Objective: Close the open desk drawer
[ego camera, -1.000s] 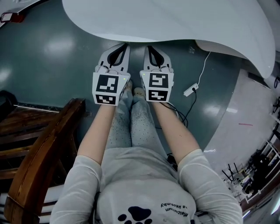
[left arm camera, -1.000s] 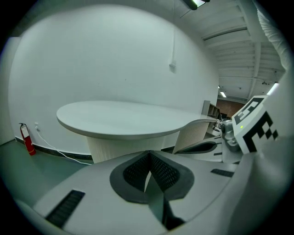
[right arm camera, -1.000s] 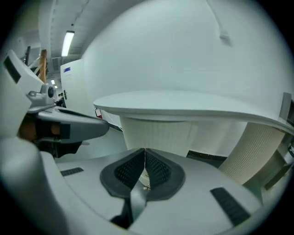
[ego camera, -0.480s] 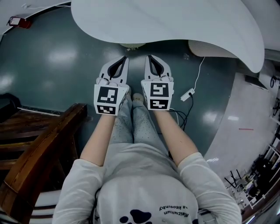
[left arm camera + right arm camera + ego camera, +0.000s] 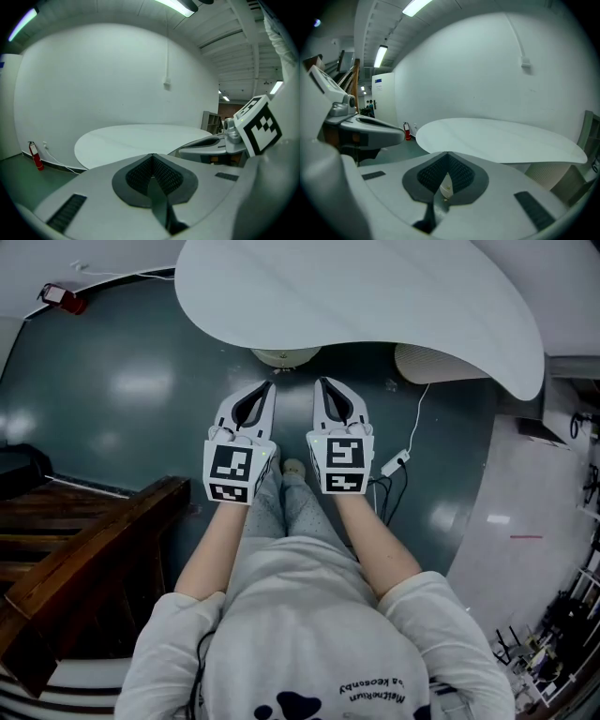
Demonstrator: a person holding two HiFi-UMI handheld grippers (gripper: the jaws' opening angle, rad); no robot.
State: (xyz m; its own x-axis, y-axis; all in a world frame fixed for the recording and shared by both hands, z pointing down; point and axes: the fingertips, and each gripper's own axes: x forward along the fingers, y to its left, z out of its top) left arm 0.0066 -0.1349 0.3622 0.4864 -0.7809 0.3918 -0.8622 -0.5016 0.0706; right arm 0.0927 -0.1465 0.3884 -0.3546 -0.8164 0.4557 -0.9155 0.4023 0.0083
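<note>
Within the last second both hands had risen together, so the left gripper (image 5: 268, 385) and right gripper (image 5: 321, 382) showed apart from the white bench (image 5: 375, 306) rim, its pedestal foot (image 5: 286, 356) now visible; no drawer appeared in any view, so closing it had seemingly not begun; both pairs of jaws were pressed together, empty; the forearms ran parallel, the grippers side by side, tipped slightly downward.

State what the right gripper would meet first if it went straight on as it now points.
Probably the white round table, near its front edge; depth is hard to judge.
</note>
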